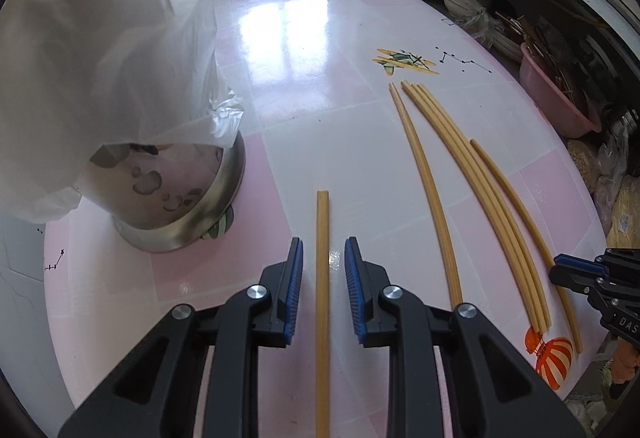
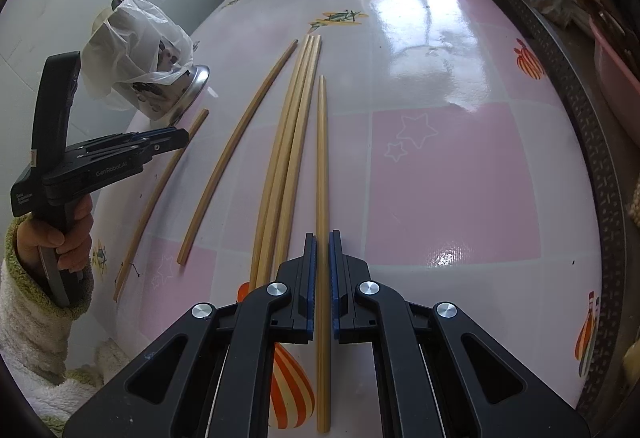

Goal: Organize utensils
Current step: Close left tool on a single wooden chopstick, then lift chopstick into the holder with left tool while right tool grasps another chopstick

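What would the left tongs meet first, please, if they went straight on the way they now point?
Probably the single chopstick lying between the open left tongs, or the table under it, since they point steeply downward. The pads stand clear of it, and depth is hard to judge.

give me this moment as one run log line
left gripper: open, astride chopstick | right gripper: shut on chopstick | other chopsticks: loose on table

right gripper (image 2: 322, 250) clamping chopstick (image 2: 322, 158), pink table (image 2: 452, 174)
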Demonstrator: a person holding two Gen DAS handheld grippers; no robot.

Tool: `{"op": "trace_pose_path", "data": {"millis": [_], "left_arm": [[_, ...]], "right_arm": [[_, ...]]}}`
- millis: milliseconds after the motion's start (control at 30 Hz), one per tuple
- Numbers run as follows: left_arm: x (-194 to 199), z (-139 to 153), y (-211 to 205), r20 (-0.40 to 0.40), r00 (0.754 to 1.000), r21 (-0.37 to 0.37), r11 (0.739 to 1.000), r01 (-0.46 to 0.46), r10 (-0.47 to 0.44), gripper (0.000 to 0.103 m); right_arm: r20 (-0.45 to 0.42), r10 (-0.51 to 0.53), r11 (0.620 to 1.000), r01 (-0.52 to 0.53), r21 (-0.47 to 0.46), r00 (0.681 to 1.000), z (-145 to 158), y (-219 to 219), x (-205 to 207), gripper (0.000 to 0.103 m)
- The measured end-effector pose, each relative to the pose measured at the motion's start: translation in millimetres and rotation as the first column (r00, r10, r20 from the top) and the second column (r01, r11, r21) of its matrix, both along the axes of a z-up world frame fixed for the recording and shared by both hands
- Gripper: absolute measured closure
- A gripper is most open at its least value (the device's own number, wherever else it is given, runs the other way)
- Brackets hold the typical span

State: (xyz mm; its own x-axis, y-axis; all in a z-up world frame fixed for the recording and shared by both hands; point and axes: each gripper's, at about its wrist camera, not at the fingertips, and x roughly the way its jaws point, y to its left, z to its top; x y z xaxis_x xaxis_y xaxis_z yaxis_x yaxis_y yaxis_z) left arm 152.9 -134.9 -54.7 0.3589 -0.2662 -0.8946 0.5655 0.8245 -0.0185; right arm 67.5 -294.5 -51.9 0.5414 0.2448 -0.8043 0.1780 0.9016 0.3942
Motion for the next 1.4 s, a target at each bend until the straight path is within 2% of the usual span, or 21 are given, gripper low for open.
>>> {"op": "trace_pose_path", "data": {"millis": [133,267,300,467,633,700,800,1133,1400], "left_arm": [[4,-4,-3,0.006,1.000,0.019,1.000,-0.006,0.006,0.085],[1,-4,-3,0.035,0.999,0.045,0.999,-0.012,0.011,0.097],[2,-4,-2,0.033,0.999,0.041,0.999,-0.016,0.014,0.097],[2,-1,6,0.025,0.999,0.004,0.999,-0.046,0.046,0.097],[-8,18,22,0.075,0.994,-0.055,0.995,-0.077,0.081,0.097],[-13,27,31,0.096,0.990,-0.087,0.992,-0.091,0.099,0.097],[-23,38,48,0.128,0.983,-0.125,0.986,-0.112,0.128,0.097],[-39,55,92,0.145,0.968,-0.228,0.959,-0.168,0.204,0.097],[-42,60,120,0.144,0.959,-0.278,0.940,-0.198,0.245,0.097]], "right_arm": [[0.003,-0.002,1.000,0.002,0.006,1.000,0,0,-1,0.099],[0.003,-0.002,1.000,0.002,0.007,1.000,0,-1,-2,0.099],[0.003,-0.004,1.000,0.004,0.008,1.000,0,-1,-2,0.099],[0.002,-0.008,1.000,0.008,0.013,1.000,0,-1,-1,0.099],[-0.011,0.005,1.000,-0.005,-0.009,1.000,3,1,4,0.099],[-0.015,0.006,1.000,-0.006,-0.024,1.000,6,2,7,0.095],[-0.012,0.004,0.999,-0.005,-0.052,1.000,13,0,14,0.094],[-0.003,0.045,0.987,-0.045,-0.156,0.999,26,7,63,0.092],[-0.049,0.072,0.970,-0.082,-0.228,0.996,19,19,91,0.092]]}}
